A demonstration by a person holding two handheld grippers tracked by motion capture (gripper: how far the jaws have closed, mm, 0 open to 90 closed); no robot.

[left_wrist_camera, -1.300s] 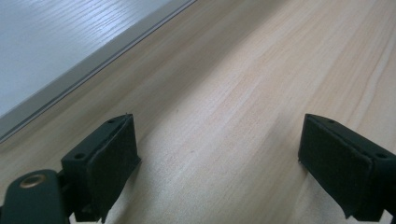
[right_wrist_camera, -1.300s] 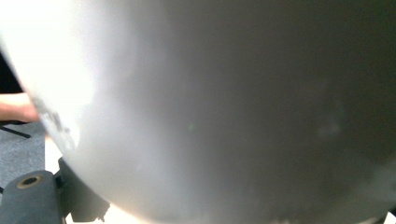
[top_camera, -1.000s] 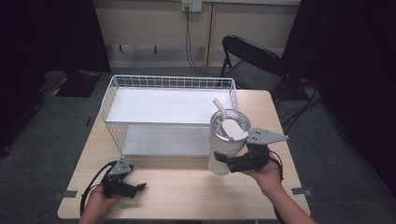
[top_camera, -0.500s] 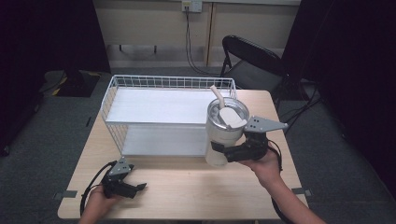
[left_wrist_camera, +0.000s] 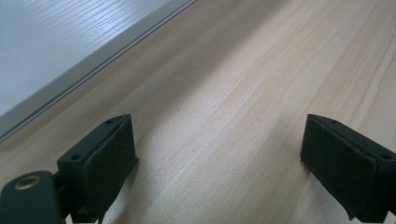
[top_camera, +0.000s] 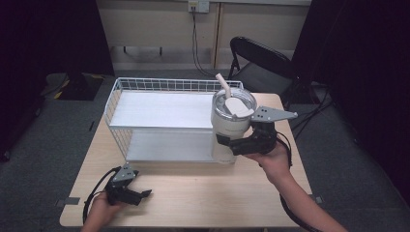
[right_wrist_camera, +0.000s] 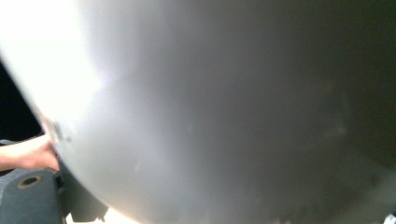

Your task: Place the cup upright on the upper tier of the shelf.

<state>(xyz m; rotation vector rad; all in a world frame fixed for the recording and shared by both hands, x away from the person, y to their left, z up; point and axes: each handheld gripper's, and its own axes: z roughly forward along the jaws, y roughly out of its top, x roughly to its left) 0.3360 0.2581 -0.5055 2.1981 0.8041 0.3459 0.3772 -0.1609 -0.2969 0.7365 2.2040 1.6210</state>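
White tumbler in R gripper, by wire rack

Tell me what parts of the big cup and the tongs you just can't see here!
- Inside of the tumbler: its lid covers it in the high view.
- Tumbler's base: the right tongs and the wire rack front hide whether it touches the table.
- Right tongs' far jaw: the blurred tumbler wall blocks it in the right gripper view.
- Left tongs' body: cut off by the bottom edge of the left gripper view.
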